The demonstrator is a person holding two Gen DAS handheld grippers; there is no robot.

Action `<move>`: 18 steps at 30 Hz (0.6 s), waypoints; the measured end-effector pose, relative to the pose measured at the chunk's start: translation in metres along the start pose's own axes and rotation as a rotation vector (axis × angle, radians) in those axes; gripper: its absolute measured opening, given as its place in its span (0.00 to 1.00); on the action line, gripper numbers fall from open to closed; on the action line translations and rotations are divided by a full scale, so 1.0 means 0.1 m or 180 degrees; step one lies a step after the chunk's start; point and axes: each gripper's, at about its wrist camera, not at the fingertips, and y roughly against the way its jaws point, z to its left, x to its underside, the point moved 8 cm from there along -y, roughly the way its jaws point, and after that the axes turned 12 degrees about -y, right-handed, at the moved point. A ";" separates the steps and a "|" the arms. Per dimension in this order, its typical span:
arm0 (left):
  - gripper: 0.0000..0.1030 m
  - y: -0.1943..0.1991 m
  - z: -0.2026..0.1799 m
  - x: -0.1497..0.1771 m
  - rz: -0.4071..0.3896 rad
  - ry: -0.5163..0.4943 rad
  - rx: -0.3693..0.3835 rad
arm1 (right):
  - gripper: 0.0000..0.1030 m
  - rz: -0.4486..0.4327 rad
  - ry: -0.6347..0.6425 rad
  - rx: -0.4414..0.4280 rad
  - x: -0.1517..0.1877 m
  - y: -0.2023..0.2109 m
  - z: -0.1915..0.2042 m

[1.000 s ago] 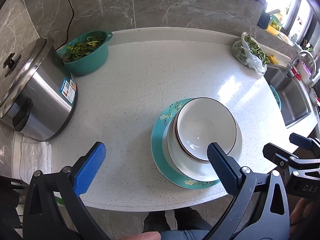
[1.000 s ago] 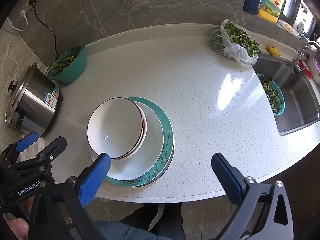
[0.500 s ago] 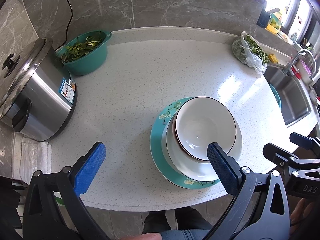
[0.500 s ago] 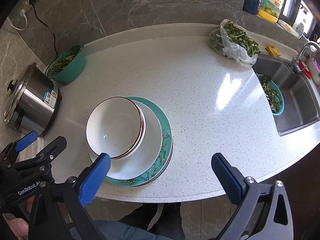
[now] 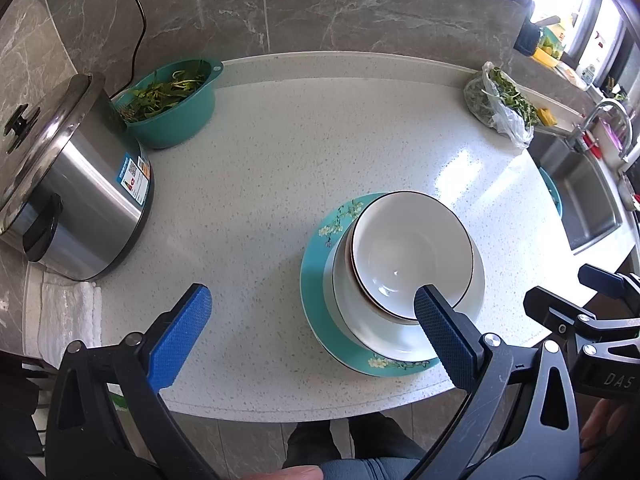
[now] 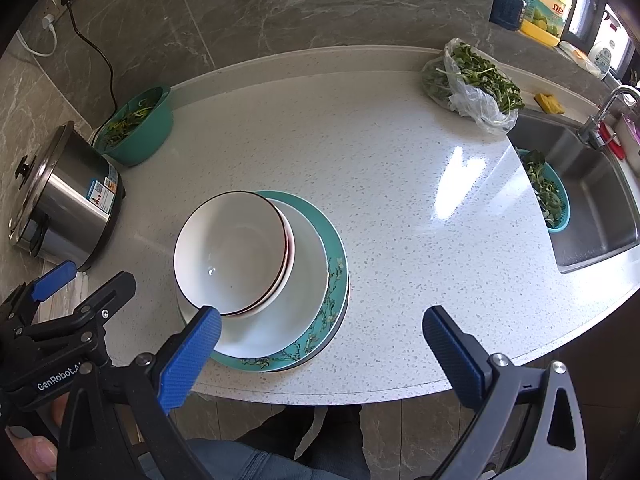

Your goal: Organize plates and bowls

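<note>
A pale speckled worktop (image 6: 400,184) curves along a grey marble wall, seen from above by two handheld tools. Near the front edge stands a stack of dishes: a teal plate (image 6: 336,264) with a blossom pattern at the bottom, a wide white plate (image 6: 304,304) on it, and nested white bowls (image 6: 232,252) with dark rims on top. The bowls sit off-centre, toward the left side of the stack as the right camera sees it. In the left camera the same teal plate (image 5: 316,312) and bowls (image 5: 412,252) lie to the right of centre.

The left tool (image 5: 308,320) is released, its blue pads spread wide above the worktop; its right pad overlaps the near rim of the bowls in the picture, though contact cannot be judged. The right tool (image 6: 320,336) is also released and wide open, its left pad in front of the near edge of the white plate, its right pad over bare worktop. Neither grasps anything. Each tool shows at the edge of the other's view.

At the far left stands a steel cooker (image 5: 68,184) with its lid on, and just behind it a teal basin (image 5: 176,100) of greens. A white cloth (image 5: 64,316) lies in front of the cooker. At the far right a plastic bag of greens (image 6: 472,84) sits by a steel sink (image 6: 592,200), which holds a teal strainer (image 6: 552,192) of leaves. The person's legs show below the worktop edge.
</note>
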 end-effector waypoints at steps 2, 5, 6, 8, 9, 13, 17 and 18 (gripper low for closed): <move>1.00 0.00 0.00 0.00 0.0002 0.0002 -0.0002 | 1.00 0.0001 0.0001 0.0002 0.00 0.00 0.00; 1.00 0.00 -0.01 0.01 0.0005 0.0000 -0.0004 | 1.00 0.0003 0.0000 0.0003 0.00 0.00 0.00; 1.00 0.00 -0.01 0.01 0.0005 0.0001 -0.0002 | 1.00 0.0003 -0.0001 0.0002 -0.01 0.00 0.00; 1.00 0.00 -0.01 0.01 0.0001 -0.0003 -0.0004 | 1.00 0.0005 0.0000 0.0001 0.00 0.00 0.00; 1.00 0.00 -0.02 0.01 0.0001 -0.0005 -0.0003 | 1.00 0.0006 0.0000 0.0003 0.00 0.00 0.00; 1.00 0.00 -0.02 0.01 0.0004 0.0000 -0.0005 | 1.00 0.0002 0.0000 0.0002 0.00 0.00 -0.01; 1.00 0.00 -0.02 0.01 0.0005 -0.0005 -0.0002 | 1.00 0.0006 0.0002 0.0002 0.00 0.00 0.00; 1.00 0.00 -0.02 0.01 0.0006 -0.0004 -0.0004 | 1.00 0.0006 0.0002 0.0002 0.00 0.00 0.00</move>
